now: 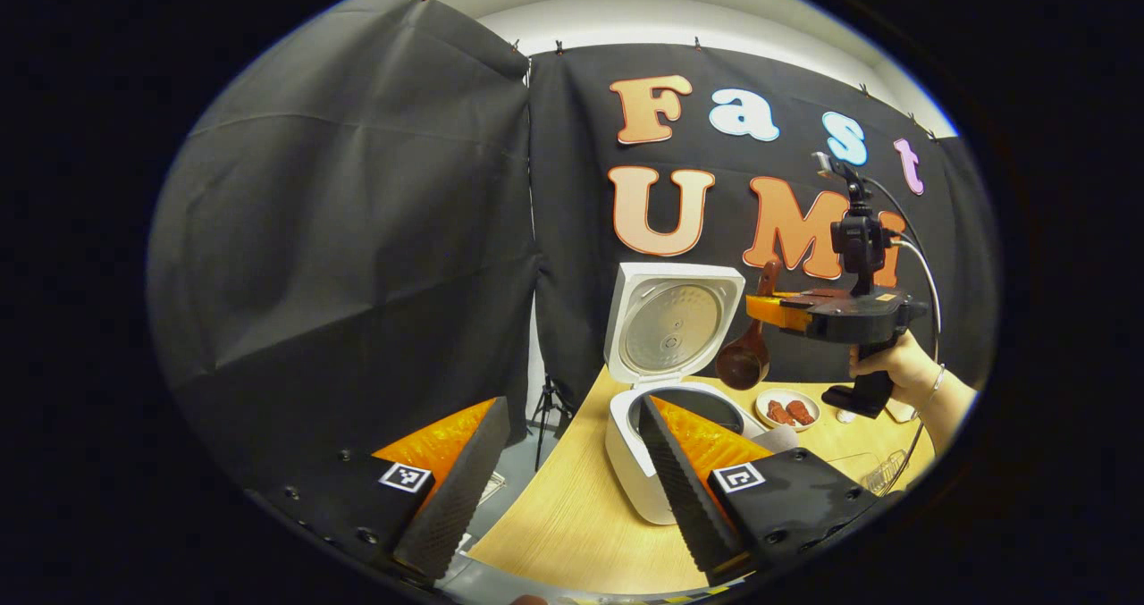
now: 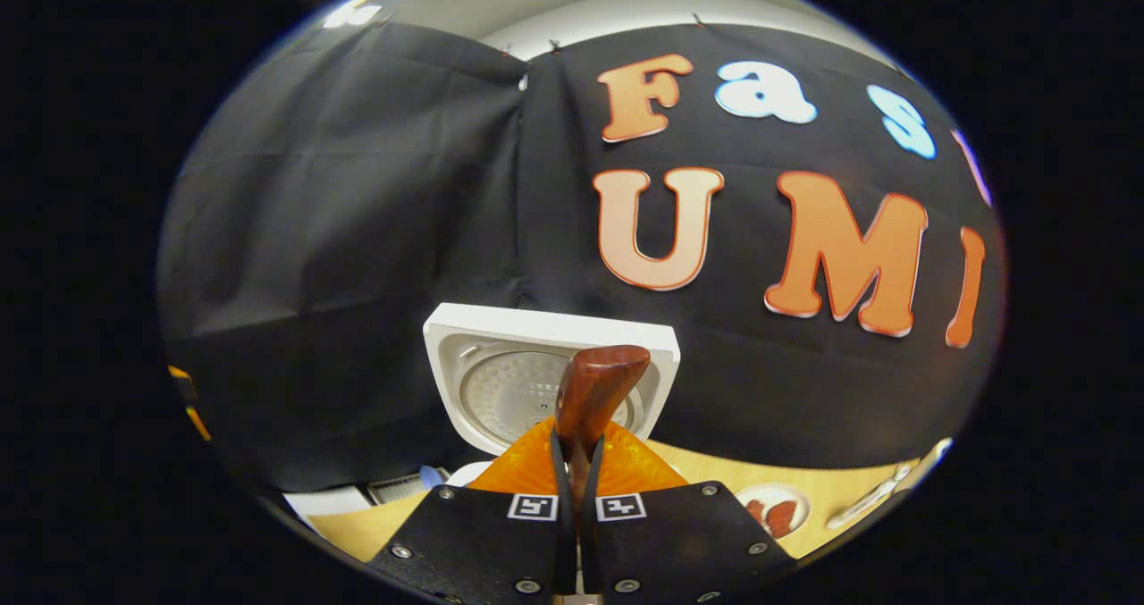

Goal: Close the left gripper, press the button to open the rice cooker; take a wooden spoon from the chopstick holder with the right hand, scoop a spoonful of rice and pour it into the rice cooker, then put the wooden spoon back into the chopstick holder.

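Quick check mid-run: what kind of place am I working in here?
Likely a staged recording booth set up as a kitchen corner: black cloth wall, a wooden table with an open rice cooker, and a light stand behind it.

The rice cooker [image 1: 639,475] pot is partly hidden behind a left gripper finger [image 1: 684,475], the wooden spoon [image 2: 590,399] bowl is concealed below the right gripper [image 2: 575,480], and the plate [image 2: 776,508] contents are too small to identify.

Left gripper view looks from farther back over the surface [image 1: 572,516] toward the open cooker [image 1: 666,382]; right gripper view faces its lid [image 2: 500,382] close up.
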A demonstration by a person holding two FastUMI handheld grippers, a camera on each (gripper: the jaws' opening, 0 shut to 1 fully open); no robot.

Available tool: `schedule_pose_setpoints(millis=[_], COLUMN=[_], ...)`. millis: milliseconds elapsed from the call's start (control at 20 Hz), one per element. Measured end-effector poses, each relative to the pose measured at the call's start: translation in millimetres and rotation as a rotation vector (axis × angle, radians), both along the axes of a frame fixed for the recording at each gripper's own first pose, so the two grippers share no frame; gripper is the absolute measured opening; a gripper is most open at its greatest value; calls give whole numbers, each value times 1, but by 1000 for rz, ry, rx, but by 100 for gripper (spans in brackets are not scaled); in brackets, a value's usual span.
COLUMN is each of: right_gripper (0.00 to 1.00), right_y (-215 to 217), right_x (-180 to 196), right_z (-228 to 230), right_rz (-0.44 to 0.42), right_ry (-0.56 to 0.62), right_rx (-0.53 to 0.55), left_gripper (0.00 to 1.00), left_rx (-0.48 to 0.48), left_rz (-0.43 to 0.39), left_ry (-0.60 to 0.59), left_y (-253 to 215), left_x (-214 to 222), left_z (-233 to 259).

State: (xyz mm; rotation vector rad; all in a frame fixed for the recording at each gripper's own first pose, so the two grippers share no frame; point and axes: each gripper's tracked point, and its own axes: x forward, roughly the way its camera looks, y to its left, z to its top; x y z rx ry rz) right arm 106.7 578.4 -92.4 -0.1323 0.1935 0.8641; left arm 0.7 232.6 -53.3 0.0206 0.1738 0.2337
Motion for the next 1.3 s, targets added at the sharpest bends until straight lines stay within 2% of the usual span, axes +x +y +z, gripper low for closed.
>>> schedule_pose_setpoints(millis=[350,500,700,900,1300], right_gripper=[1,1,2,2,1], right_y=[-33,-56,-100,-163,-327], right_x=[13,19,27,32,33], right_z=[-12,-3,13,27,39], right_rz=[-112,-160,-213,-284,-499], right_ry=[410,524,581,640,530], right_rx=[276,390,495,596,661], left_gripper=[99,99,99,99,99], left_rx=[20,26,38,17,-7], left_rz=[-14,-37,-74,-115,-181], left_ry=[-14,-23,-25,-29,-26], left_y=[-9,-20,-36,-54,-83], left_x=[-7,-9,-10,-10,-6], left_z=[16,21,23,19,14])
